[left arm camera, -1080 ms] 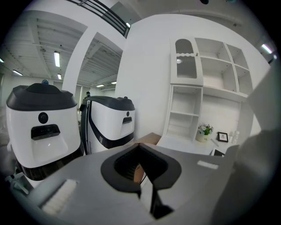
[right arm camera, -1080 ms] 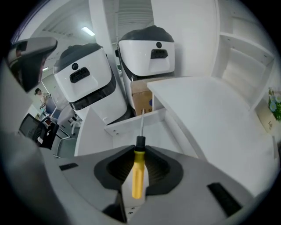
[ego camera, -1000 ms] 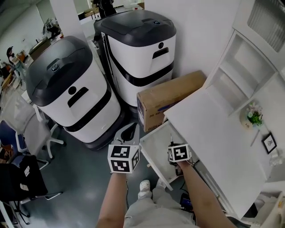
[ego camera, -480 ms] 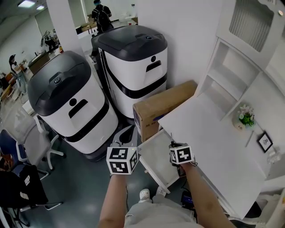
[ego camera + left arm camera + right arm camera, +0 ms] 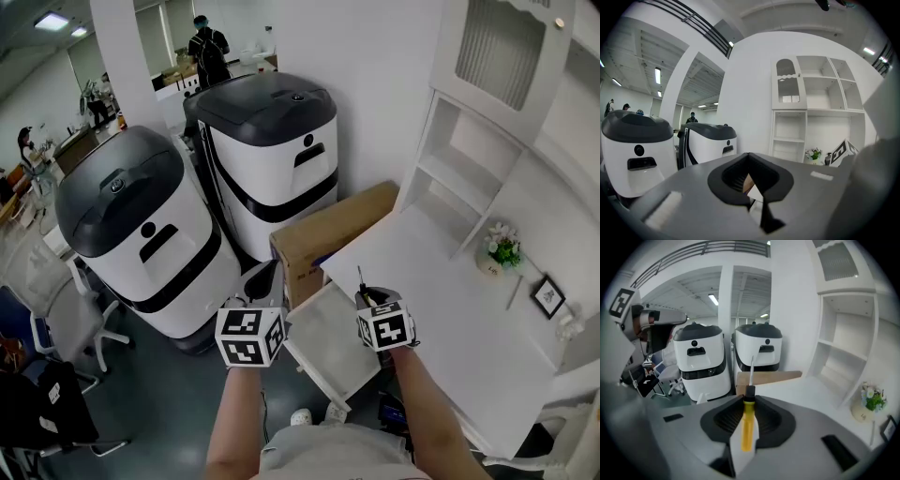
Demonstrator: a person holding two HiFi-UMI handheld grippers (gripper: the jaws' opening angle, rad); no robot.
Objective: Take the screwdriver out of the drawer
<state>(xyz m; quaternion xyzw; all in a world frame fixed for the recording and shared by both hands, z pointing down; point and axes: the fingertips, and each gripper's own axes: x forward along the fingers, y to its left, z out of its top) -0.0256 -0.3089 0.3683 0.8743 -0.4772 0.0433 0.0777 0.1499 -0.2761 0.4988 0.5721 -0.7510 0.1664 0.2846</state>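
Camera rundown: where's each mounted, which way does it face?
Head view: on the person's head, steeply down at the open drawer; both forearms, left gripper, right gripper show.
Left gripper view: on that gripper, facing white shelves; its shut jaws show.
Right gripper view: on that gripper, facing two white machines; its jaws clamp the screwdriver.
Shared: both gripper views show the flower pot.

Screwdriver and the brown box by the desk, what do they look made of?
Screwdriver: the handle is probably plastic, smooth and slightly glossy yellow with a black collar. The thin, pale grey shaft looks like bare metal.
Box: cardboard, going by its matte brown faces and sharp folded edges.
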